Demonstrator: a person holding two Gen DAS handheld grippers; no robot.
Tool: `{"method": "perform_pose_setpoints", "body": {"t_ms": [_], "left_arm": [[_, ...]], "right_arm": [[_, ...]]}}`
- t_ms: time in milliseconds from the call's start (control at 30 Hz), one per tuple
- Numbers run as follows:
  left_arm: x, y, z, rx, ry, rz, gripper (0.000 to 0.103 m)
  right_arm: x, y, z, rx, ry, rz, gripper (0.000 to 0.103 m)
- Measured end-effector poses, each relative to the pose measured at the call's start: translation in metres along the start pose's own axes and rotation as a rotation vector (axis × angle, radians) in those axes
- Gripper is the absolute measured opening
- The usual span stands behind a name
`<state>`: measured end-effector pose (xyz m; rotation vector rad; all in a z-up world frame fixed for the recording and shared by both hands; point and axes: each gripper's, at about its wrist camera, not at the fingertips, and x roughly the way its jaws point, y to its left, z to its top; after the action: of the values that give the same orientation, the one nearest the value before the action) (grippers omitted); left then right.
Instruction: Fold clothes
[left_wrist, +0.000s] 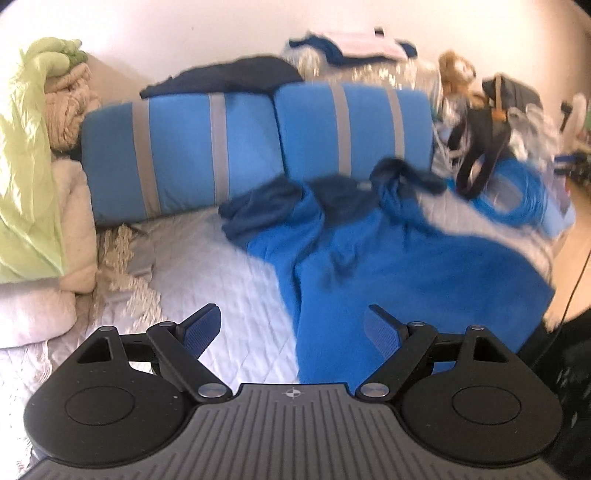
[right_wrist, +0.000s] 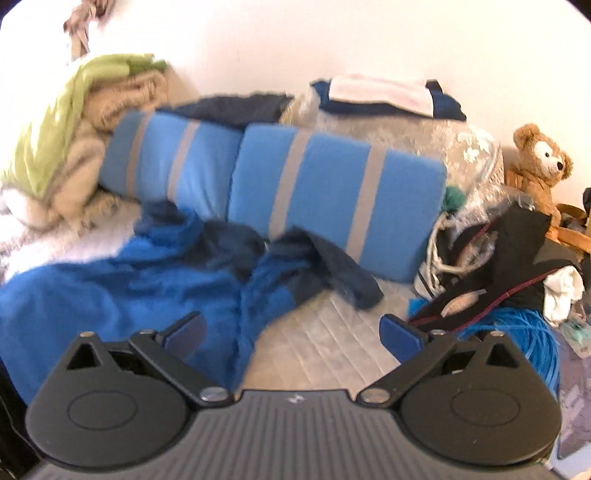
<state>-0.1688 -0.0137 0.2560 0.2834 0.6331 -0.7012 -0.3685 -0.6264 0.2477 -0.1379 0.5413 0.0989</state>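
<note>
A bright blue garment with darker blue cuffs lies rumpled on the quilted white bed cover; the right wrist view shows the same blue garment spread to the left. My left gripper hovers above the garment's near edge, jaws wide apart, nothing between them. My right gripper is also open and empty, above the bed cover beside the garment's dark sleeve. Both views are motion-blurred.
Two blue cushions with grey stripes lean at the back. Beige and green blankets pile at the left. A black bag, coiled blue cable and teddy bear crowd the right. Folded clothes sit on top.
</note>
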Motion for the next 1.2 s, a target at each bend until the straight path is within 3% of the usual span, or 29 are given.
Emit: {"method": "perform_pose_setpoints", "body": {"t_ms": [300,500,767,867,967,1200], "left_arm": [[-0.035,-0.004,0.053,-0.001,-0.112,-0.054,0.086],[-0.057,0.000,0.103,-0.002,-0.212,-0.166,0.086],[-0.038,0.004,0.174,-0.012,-0.253,-0.200,0.086],[-0.013,0.006,0.194,-0.046,-0.261,-0.156,0.086],[0.020,0.004,0.207,-0.052,-0.289,-0.055,0.086],[0.109,-0.001,0.221,-0.147,-0.347,0.167,0.086]], "right_arm": [[-0.011,-0.012,0.041,-0.071,-0.031,0.002,0.103],[-0.025,-0.032,0.097,-0.050,-0.110,-0.038,0.103],[-0.026,-0.051,0.174,-0.039,-0.242,-0.042,0.103],[-0.016,-0.053,0.191,-0.053,-0.294,-0.064,0.103],[0.004,-0.059,0.200,-0.045,-0.329,-0.103,0.103],[0.068,-0.083,0.186,0.059,-0.337,-0.243,0.103]]}}
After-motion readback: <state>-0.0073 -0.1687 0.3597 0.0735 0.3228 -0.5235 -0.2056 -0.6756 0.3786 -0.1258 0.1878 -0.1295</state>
